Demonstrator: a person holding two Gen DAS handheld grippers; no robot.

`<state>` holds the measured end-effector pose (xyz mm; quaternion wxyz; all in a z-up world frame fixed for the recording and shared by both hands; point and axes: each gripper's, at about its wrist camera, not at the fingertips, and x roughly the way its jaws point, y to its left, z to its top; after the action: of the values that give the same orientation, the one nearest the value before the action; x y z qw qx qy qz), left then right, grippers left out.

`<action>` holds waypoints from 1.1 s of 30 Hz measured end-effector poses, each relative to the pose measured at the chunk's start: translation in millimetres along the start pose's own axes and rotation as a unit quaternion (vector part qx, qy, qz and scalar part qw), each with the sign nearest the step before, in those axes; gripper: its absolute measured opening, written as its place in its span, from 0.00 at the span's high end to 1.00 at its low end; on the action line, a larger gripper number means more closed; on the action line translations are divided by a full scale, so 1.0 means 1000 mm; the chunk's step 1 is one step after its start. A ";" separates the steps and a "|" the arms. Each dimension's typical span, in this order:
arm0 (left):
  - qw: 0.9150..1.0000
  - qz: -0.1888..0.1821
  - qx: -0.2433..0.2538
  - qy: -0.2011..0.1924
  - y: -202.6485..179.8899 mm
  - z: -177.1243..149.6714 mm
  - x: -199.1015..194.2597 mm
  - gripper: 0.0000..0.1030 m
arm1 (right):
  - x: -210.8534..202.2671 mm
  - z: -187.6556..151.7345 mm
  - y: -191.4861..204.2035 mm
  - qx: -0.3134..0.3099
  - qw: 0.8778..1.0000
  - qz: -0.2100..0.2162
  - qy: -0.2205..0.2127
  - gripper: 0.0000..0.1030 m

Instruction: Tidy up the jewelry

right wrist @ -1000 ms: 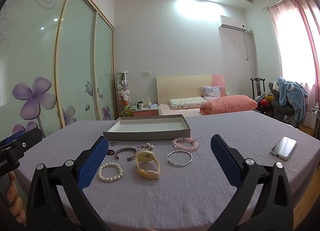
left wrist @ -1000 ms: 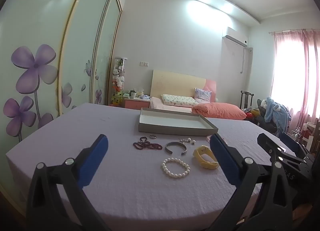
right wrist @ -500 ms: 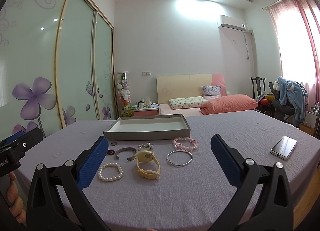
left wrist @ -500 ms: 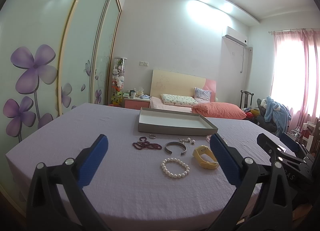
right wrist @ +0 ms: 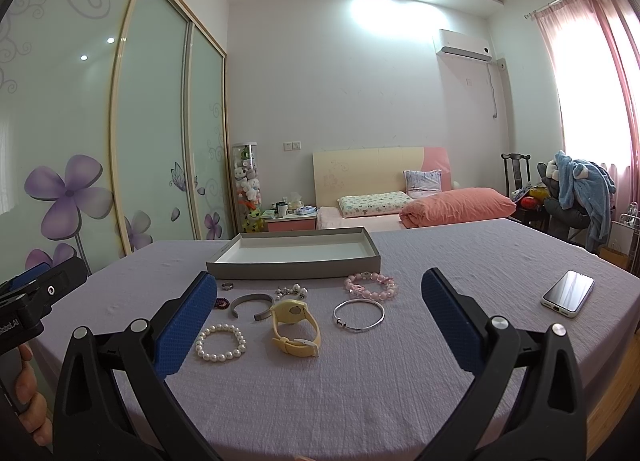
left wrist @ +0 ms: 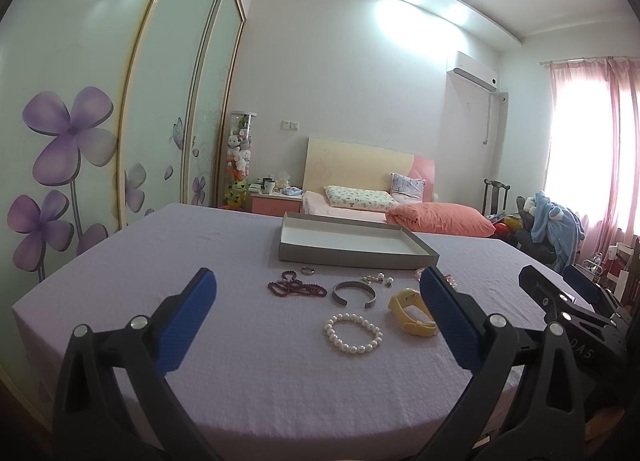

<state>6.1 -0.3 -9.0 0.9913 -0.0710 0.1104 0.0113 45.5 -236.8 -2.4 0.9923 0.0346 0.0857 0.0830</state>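
Hardly shifted from a second ago: both views nearly unchanged, left view nudged a touch so the jewelry sits slightly lower and leftward. Left gripper hovering above the near edge of the lilac-covered surface, blue fingers spread wide, gripping nothing; right gripper likewise released and empty, held back from the pieces, probably to survey before a first pick. Jewelry laid out loose in a cluster just in front of the box, apparently for easy reach from either side: pearl bracelet nearest, yellow watch beside it, grey cuff bangle, thin silver bangle, pink bead bracelet, dark red bead string, small ring, pearl earrings. Shallow grey box lying open behind them, white floor bare, nothing inside yet. Smartphone well apart on the right. Sorting seemingly not begun
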 end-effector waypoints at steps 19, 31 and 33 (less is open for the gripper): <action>1.000 0.001 0.001 -0.002 -0.001 0.003 -0.003 0.04 | -0.002 0.001 -0.002 0.001 1.000 0.000 0.000 0.02; 1.000 0.003 -0.005 0.000 0.002 0.003 -0.005 0.04 | 0.002 -0.003 -0.002 0.002 1.000 0.002 0.003 0.02; 1.000 0.004 -0.006 0.001 0.002 0.003 -0.005 0.04 | 0.000 -0.006 -0.002 0.003 1.000 0.002 0.005 0.02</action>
<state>1.5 2.4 -5.3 0.9907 -0.0769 0.1112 0.0159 45.2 -238.4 -8.6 0.9915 0.0377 0.0911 0.0845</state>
